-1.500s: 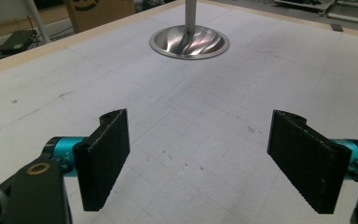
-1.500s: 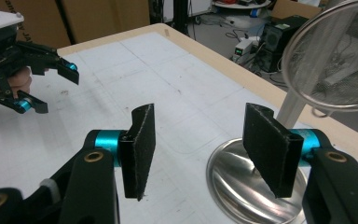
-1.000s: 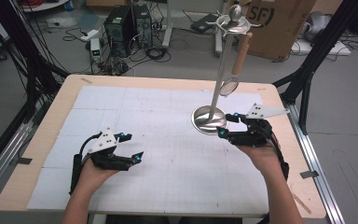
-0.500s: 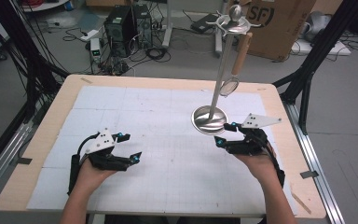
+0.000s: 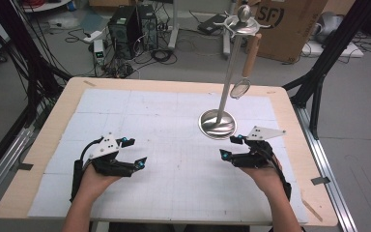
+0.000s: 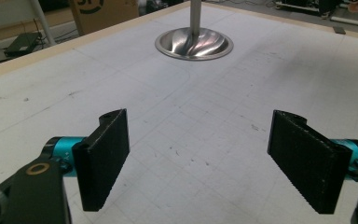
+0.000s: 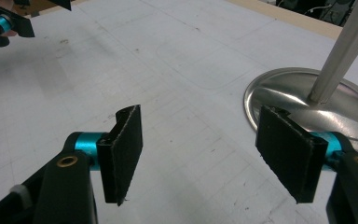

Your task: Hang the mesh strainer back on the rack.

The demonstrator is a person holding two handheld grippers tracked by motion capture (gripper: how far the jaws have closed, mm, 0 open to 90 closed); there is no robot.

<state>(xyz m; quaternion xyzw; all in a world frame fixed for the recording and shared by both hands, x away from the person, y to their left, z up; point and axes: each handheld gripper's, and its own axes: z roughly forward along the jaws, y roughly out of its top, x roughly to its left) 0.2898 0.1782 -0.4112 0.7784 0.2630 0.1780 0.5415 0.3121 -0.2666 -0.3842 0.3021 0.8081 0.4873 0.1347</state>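
A steel stand (image 5: 217, 124) with a round base and a tall pole rises at the table's back right. A wooden-handled utensil (image 5: 250, 52) with a round head hangs from its top. My right gripper (image 5: 230, 147) hovers low just in front of the base. Its jaws have just been opening, and it is open with nothing between them. In the right gripper view (image 7: 205, 154) the base (image 7: 279, 93) lies close ahead on the right. My left gripper (image 5: 136, 152) rests at the front left, open and empty. In the left gripper view (image 6: 205, 158) the base (image 6: 193, 44) lies far ahead.
A white gridded mat (image 5: 164, 121) covers the wooden table (image 5: 43, 145). A cardboard box (image 5: 290, 24), computer cases (image 5: 130, 24) and cables sit on the floor behind. Black frame posts (image 5: 319, 87) stand by the table's right side.
My right gripper has sunk toward the mat and come a little nearer the front edge, its jaws spreading wider. The left gripper has stayed put.
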